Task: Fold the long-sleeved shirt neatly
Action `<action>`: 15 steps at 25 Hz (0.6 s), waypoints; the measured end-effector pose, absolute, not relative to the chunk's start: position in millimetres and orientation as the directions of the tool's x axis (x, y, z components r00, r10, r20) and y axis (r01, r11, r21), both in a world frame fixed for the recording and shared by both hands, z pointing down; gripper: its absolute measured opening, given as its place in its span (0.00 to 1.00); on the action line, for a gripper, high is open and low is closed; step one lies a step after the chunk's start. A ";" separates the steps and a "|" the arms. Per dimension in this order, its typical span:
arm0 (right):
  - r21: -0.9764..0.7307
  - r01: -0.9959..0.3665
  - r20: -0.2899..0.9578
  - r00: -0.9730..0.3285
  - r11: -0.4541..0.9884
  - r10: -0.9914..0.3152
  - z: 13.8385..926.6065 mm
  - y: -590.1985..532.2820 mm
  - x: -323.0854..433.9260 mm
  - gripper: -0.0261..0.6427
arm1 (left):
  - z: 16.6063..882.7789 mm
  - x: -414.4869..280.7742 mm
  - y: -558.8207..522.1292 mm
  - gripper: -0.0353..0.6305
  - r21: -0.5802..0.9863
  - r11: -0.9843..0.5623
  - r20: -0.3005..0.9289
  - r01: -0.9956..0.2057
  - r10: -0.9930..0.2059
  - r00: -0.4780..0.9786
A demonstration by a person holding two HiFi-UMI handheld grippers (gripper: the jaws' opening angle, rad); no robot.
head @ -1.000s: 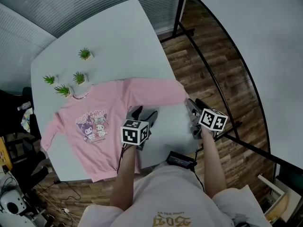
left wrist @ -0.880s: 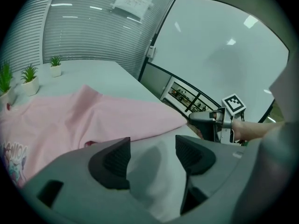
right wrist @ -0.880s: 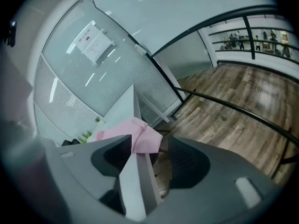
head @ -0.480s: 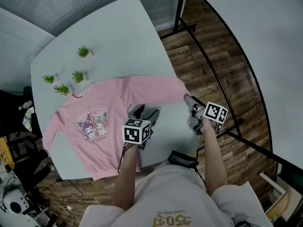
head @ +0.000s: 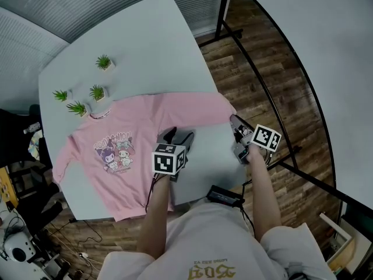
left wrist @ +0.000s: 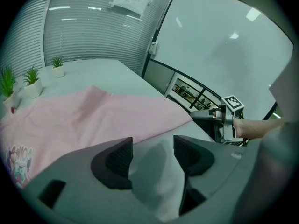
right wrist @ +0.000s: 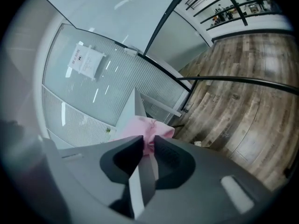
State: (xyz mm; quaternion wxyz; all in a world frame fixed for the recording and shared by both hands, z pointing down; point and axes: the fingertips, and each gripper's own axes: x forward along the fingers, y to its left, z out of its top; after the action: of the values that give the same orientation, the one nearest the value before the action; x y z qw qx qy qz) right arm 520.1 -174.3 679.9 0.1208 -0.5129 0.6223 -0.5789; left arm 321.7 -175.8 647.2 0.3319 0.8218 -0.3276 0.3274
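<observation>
Right hand-held gripper [head: 234, 121] just closing on one sleeve [head: 201, 107]

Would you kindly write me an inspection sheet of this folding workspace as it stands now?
Surface: white table, carrying the shirt.
Job's things: pink long-sleeved shirt spread flat, print up; its sleeve cuff reaches the table's right edge.
Clutter: four small potted plants by the collar; black box at the near edge.
Grippers: left gripper open over bare table just short of the shirt, jaws just closing slightly, nothing between them; right gripper jaws have just closed, pinching the sleeve cuff.
Cables: dark cable along the left forearm.
Surroundings: wooden floor, black stand, slatted wall.
</observation>
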 end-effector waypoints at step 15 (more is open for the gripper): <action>-0.698 -0.701 0.467 -0.291 -0.146 -0.835 652.3 -167.9 538.9 0.09 | 649.2 313.1 -180.2 0.48 0.300 -0.568 0.770 -0.766 -0.331 0.546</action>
State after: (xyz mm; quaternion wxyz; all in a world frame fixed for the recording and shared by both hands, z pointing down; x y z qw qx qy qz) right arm 538.9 -167.9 652.3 0.0710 -0.5911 0.6498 -0.4726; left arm 313.1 -180.2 649.2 0.3217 0.8183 -0.3351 0.3386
